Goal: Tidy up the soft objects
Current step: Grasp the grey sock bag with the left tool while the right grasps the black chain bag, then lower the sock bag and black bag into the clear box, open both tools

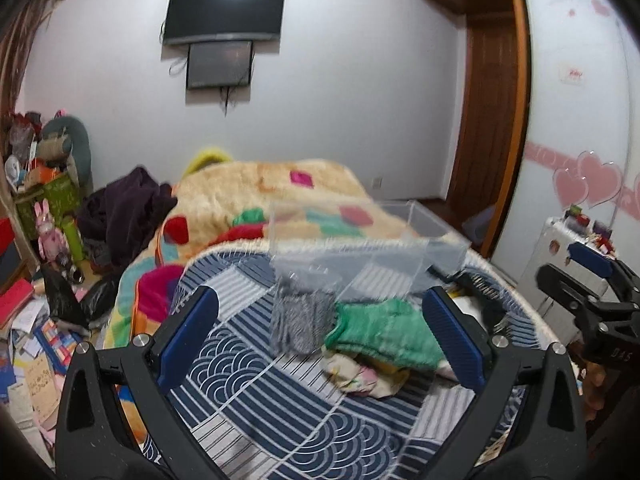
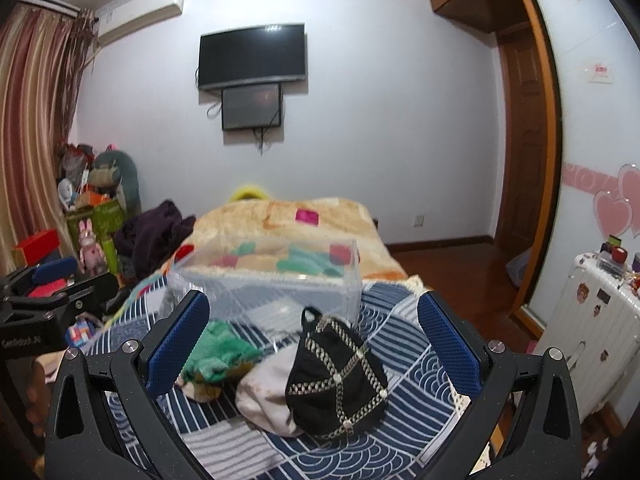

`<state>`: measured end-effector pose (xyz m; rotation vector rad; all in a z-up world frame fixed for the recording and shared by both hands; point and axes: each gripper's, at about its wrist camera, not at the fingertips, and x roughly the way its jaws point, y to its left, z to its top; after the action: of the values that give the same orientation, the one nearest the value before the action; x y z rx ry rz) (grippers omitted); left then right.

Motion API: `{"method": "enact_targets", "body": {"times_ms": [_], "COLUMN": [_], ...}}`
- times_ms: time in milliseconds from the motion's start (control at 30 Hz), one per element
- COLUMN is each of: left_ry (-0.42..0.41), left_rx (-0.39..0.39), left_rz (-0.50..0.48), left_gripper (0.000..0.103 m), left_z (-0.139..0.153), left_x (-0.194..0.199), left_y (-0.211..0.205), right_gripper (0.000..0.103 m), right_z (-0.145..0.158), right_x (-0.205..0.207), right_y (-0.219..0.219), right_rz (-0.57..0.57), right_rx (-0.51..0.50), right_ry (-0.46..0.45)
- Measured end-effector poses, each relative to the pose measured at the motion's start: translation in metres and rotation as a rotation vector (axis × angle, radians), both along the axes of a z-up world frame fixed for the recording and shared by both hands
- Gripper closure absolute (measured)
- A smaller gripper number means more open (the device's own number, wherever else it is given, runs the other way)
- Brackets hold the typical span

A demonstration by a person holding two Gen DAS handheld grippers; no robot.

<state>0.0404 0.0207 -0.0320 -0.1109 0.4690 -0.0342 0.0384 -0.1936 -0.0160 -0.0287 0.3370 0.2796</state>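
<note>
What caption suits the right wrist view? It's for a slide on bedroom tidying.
Open right gripper hovers over a black cap and green cloth before a clear box on the patterned bedspread.

My left gripper (image 1: 320,336): matte black plastic frame w/ triangular cut-outs, silver screws at the pivots, blue ribbed pads (image 1: 452,340) on both fingers. Right gripper (image 2: 316,344) is the same build; pads (image 2: 446,344) look finely textured. Its side body carries small white lettering, too blurry to read.
</note>
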Motion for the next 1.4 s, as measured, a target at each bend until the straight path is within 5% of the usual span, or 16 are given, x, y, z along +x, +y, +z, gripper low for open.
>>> {"method": "enact_targets", "body": {"times_ms": [133, 233, 467, 767, 867, 1167, 1400], "left_ry": [0.083, 0.121, 0.233, 0.332, 0.352, 0.323, 0.22], "left_rx": [0.006, -0.019, -0.01, -0.098, -0.072, -0.072, -0.052], "left_rz": [0.016, 0.018, -0.002, -0.04, -0.033, -0.037, -0.036], "left_gripper": [0.018, 0.021, 0.041, 0.05, 0.054, 0.073, 0.074], "left_z": [-0.015, -0.025, -0.047, -0.074, -0.079, -0.073, -0.046], "left_x": [0.021, 0.036, 0.074, 0.098, 0.104, 0.093, 0.068], "left_y": [0.012, 0.022, 0.025, 0.024, 0.025, 0.024, 0.026], "right_gripper": [0.001, 0.008, 0.03, 0.042, 0.055, 0.079, 0.087], "right_z": [-0.015, -0.023, -0.038, -0.049, -0.055, -0.06, -0.053], "right_x": [0.012, 0.018, 0.034, 0.04, 0.043, 0.044, 0.042], "right_y": [-0.003, -0.006, -0.018, -0.02, -0.016, -0.016, -0.02], "right_rz": [-0.005, -0.012, -0.017, 0.048, 0.097, 0.126, 0.124], "right_rx": [-0.038, -0.052, -0.043, 0.009, 0.028, 0.068, 0.106], "right_ry": [0.066, 0.106, 0.205, 0.295, 0.338, 0.382, 0.365]}}
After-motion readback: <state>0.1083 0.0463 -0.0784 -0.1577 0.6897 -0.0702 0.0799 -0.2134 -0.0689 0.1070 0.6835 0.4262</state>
